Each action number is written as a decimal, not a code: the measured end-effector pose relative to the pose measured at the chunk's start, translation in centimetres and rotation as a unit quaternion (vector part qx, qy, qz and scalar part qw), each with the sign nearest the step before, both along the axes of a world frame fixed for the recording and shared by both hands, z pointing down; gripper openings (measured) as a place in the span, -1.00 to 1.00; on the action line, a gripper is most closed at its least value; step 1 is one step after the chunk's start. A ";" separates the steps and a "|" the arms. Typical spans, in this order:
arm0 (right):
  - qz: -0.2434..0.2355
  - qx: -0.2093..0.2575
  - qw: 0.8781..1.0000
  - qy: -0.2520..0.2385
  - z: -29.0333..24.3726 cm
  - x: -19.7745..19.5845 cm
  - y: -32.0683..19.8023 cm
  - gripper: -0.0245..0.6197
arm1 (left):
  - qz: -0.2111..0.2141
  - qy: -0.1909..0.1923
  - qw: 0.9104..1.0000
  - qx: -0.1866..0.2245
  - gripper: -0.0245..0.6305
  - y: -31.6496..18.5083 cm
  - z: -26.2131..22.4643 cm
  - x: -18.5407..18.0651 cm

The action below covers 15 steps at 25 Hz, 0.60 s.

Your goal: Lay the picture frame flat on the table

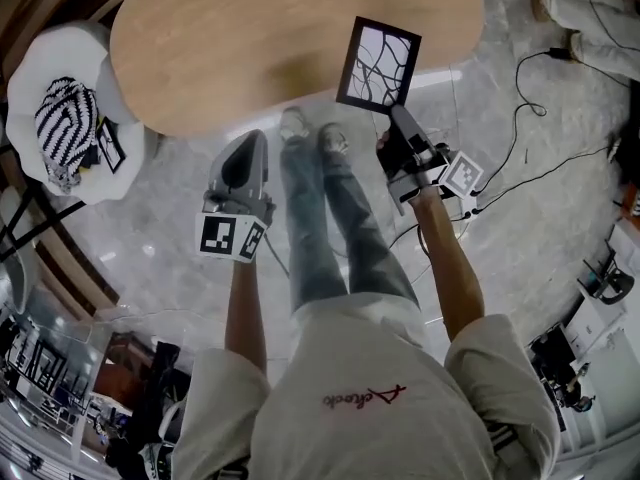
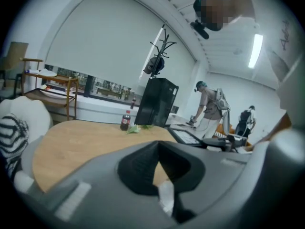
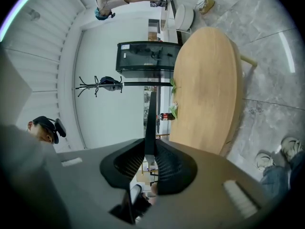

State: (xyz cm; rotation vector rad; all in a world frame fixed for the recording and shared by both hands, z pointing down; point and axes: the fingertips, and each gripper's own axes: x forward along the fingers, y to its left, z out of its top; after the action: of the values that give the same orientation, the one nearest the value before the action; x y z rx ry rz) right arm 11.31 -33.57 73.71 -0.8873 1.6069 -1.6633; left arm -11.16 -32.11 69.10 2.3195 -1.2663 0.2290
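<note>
Head view showed the right gripper (image 1: 396, 116), jaws narrow, pinching the picture frame (image 1: 378, 63) upright over the counter (image 1: 230, 48) edge. The left gripper (image 1: 252, 143) jaws were together, empty. Still carrying; next it likely needed tilting flat.

The left gripper (image 2: 158, 146) has its jaws closed together, empty, facing a wooden counter (image 2: 81, 142) with a cola bottle (image 2: 125, 120) on its far edge.

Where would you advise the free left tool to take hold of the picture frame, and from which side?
Probably the black border nearest the left tool, approached from that side: the picture frame is thin and tilted, and the right tool pinches its lower edge, so that border is bare.
</note>
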 end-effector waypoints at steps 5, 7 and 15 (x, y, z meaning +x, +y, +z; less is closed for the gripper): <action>-0.004 -0.013 1.000 -0.002 4.1 -0.1 1.4 -0.70 | -0.002 0.002 1.000 -0.015 -0.93 1.2 4.0 0.0; -0.008 -0.015 1.000 -0.001 5.9 -0.6 2.1 -0.70 | -0.003 0.000 1.000 -0.019 -0.93 1.6 5.6 -0.4; -0.040 -0.013 0.999 0.007 12.3 -2.9 3.8 -0.70 | -0.012 -0.006 0.999 -0.036 -0.93 1.8 11.5 -2.9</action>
State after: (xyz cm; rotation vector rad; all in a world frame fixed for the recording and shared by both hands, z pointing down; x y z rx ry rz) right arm 8.44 -29.81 86.00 -0.8602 1.6525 -1.7401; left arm -14.06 -30.35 80.58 2.2446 -1.2698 0.2770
